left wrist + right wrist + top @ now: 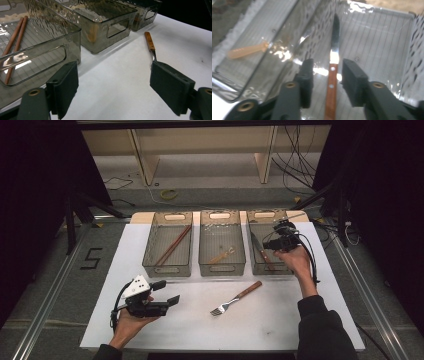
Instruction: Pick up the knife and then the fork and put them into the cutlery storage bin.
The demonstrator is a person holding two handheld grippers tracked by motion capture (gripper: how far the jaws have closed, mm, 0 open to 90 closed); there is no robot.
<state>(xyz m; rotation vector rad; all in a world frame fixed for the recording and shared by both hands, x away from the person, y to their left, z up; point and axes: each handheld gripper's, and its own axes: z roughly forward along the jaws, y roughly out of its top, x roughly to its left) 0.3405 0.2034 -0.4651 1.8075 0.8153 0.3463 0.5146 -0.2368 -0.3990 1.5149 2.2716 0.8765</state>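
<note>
Sorting nearly done. Three smoky clear plastic bins (pixel 167 270): left bin holds brown chopsticks (pixel 172 245), right bin the wooden-handled knife (pixel 331 85), lying free between right gripper's (pixel 325 80) parted jaws. Left gripper (pixel 167 295) wide; wooden-handled fork (pixel 236 298) remains before middle bin.

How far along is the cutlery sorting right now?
Done: chopsticks lie in the left bin, a pale utensil in the middle bin. In hand: the right tongs stand open around the knife in the right bin, pads off it. Left: the fork on the table; the left tongs are open.
</note>
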